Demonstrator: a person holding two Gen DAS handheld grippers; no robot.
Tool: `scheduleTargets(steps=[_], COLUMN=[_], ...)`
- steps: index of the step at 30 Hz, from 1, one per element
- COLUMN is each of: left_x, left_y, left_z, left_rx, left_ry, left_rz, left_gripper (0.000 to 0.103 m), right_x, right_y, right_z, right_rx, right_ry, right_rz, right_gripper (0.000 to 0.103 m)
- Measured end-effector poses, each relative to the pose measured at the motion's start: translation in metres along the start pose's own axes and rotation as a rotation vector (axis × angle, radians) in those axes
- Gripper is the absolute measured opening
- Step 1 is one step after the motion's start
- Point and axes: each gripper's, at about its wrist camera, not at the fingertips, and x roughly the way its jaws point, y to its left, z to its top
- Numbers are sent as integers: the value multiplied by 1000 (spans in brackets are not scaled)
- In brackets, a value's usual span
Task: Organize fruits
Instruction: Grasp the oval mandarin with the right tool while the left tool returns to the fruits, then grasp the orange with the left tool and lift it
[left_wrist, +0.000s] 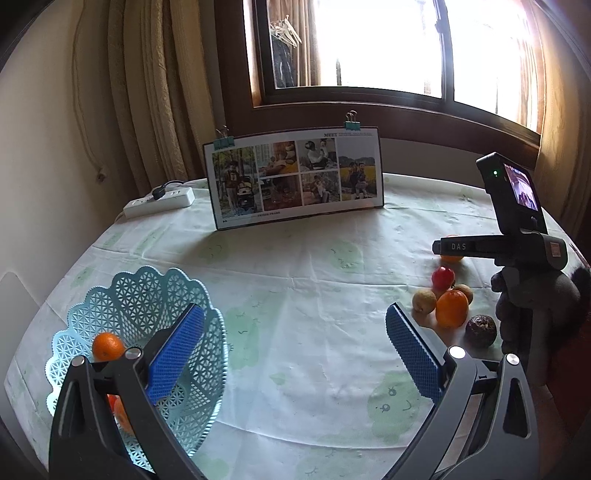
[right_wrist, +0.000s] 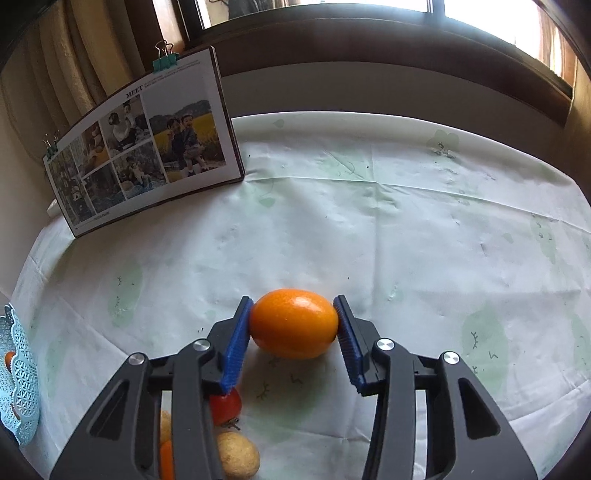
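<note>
Gripping an orange fruit (right_wrist: 294, 323), the right gripper (right_wrist: 294, 325) has its two blue fingers (right_wrist: 236, 347) pressed against the fruit's left and right ends; the fruit sits crosswise between the fingertips, out at their far end. Whether it is lifted clear of the tabletop (right_wrist: 369, 221) or resting on it, cannot tell from the wrist view. Just behind and below the left finger lie a red fruit (right_wrist: 227, 406) and a tan round fruit (right_wrist: 236, 456), with another orange piece partly hidden under the gripper body.

Left gripper (left_wrist: 295, 347): fingers (left_wrist: 177, 354) spread wide, nothing between them, only bare tablecloth. Its left finger overlaps the rim of the pale blue lattice basket (left_wrist: 147, 295) in the view; contact cannot be judged. Inside the basket, an orange fruit (left_wrist: 107, 346) is visible, and more orange pieces show lower down, partly hidden by the gripper frame.

Relative to the basket, the loose fruit cluster lies well apart, on the opposite side of the tabletop: a second orange fruit (left_wrist: 451, 308), two tan fruits beside it, a red one behind, and a dark round fruit (left_wrist: 481, 330) nearest the gloved hand (left_wrist: 532, 314) holding the right gripper handle. A photo board (left_wrist: 295, 177) stands upright beyond the basket.
</note>
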Motion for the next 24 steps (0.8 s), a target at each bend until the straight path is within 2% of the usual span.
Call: scheduleTargets(steps=[5, 11, 18, 20, 24], left_x=[9, 24, 38, 45, 60], left_y=[-17, -44, -76, -82, -93], left_z=[2, 3, 2, 0, -2], left_rx=[27, 57, 64, 57, 40], left_ry=[27, 72, 133, 162, 229], left_rz=[-43, -124, -250, -277, -314], left_gripper=[100, 100, 99, 89, 77], right_x=[-22, -56, -69, -71, -75], right_y=[-9, -29, -52, -54, -55], right_z=[-6, -16, -28, -30, -32], right_rx=[14, 28, 65, 65, 67], right_ry=[-40, -91, -106, -114, -131], right_rz=[29, 25, -1, -10, -5], right_gripper=[45, 45, 45, 45, 45])
